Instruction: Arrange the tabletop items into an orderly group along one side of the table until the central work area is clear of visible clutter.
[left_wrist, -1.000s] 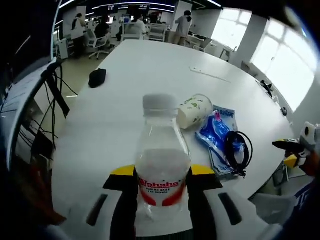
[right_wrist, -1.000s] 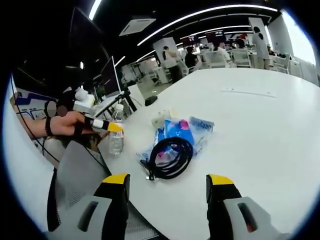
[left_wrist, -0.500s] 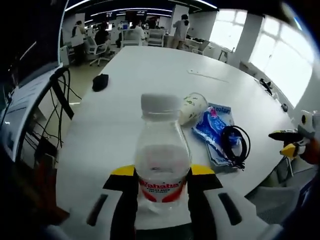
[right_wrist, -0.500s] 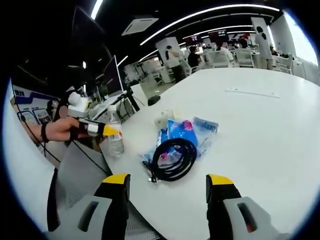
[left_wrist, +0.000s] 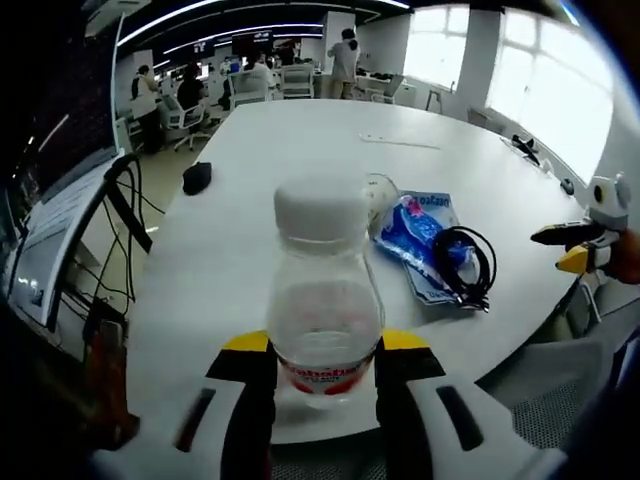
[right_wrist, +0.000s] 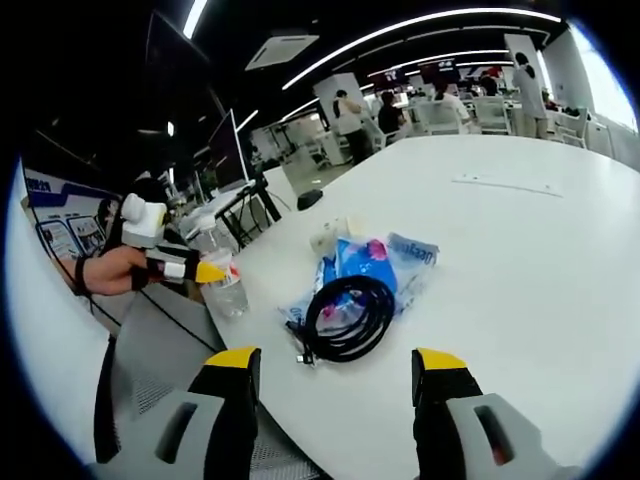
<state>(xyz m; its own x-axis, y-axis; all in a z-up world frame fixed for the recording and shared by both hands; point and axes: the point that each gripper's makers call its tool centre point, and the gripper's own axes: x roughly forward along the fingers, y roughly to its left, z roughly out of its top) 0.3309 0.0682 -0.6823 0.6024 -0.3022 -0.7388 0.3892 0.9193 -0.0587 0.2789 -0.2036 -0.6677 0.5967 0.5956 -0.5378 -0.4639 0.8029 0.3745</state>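
My left gripper (left_wrist: 325, 350) is shut on a clear water bottle (left_wrist: 323, 290) with a white cap and red label, held near the table's front edge. In the right gripper view the same bottle (right_wrist: 222, 275) sits in the left gripper (right_wrist: 205, 272) at the table's left corner. A coiled black cable (left_wrist: 462, 265) lies on a blue packet (left_wrist: 415, 235), with a tipped paper cup (left_wrist: 380, 190) beside it. The cable (right_wrist: 345, 315), packet (right_wrist: 355, 262) and cup (right_wrist: 328, 236) show ahead of my right gripper (right_wrist: 335, 375), which is open and off the table's edge.
The large white table (right_wrist: 520, 260) carries a white strip (right_wrist: 505, 183) farther back and a small black object (left_wrist: 197, 177) near its left edge. Desks, chairs, monitors and people stand beyond. A grey chair (right_wrist: 160, 340) sits below the table's corner.
The left gripper has lifted and tilted the bottle, pulling it back toward the table's edge. The right gripper has stayed still.
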